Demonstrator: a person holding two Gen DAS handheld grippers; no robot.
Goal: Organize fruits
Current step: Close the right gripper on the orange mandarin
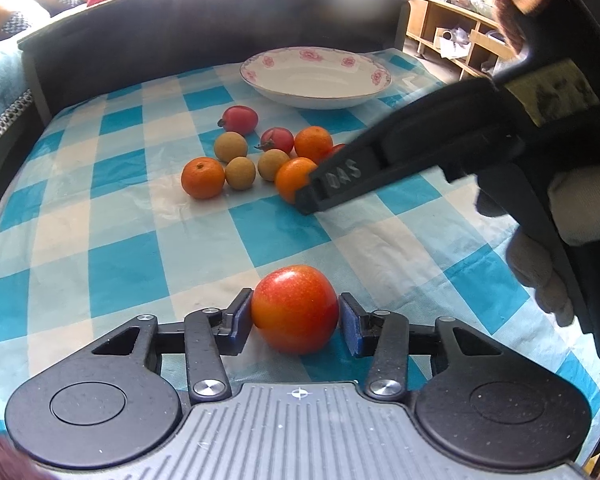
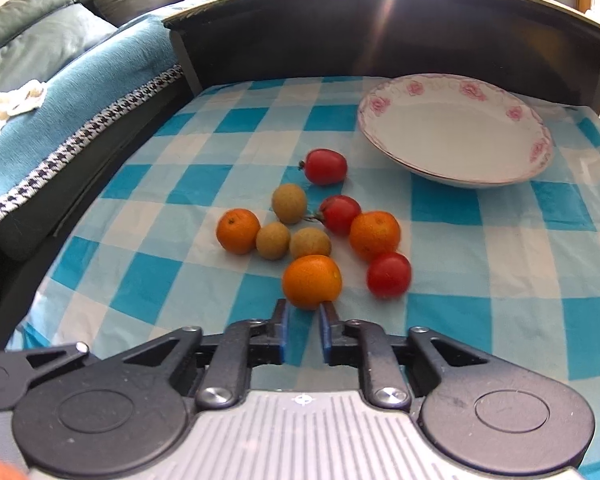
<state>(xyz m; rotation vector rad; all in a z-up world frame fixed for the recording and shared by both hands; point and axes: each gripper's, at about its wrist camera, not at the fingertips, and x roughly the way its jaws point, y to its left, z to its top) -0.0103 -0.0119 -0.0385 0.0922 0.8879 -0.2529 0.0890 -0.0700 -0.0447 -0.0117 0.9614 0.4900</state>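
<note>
My left gripper [image 1: 296, 316] is shut on a large red-orange fruit [image 1: 295, 312], a blue pad against each side, low over the checked cloth. Further back lies a cluster of three oranges, three tan longans and three small red tomatoes. My right gripper [image 2: 304, 312] has its fingers a narrow gap apart with nothing between them. Its tips touch the nearest orange [image 2: 312, 280], which is wider than the gap. The left wrist view shows that gripper [image 1: 306, 200] from the side, against the same orange [image 1: 292, 178]. An empty white plate with pink flowers [image 2: 416, 88] stands behind the cluster.
A dark raised board [image 2: 340, 32] closes off the table's far edge. A sofa with a blue blanket [image 2: 80, 80] runs along the left. A white-gloved hand [image 1: 572, 208] holds the right gripper. Wooden shelves [image 1: 460, 36] stand at the far right.
</note>
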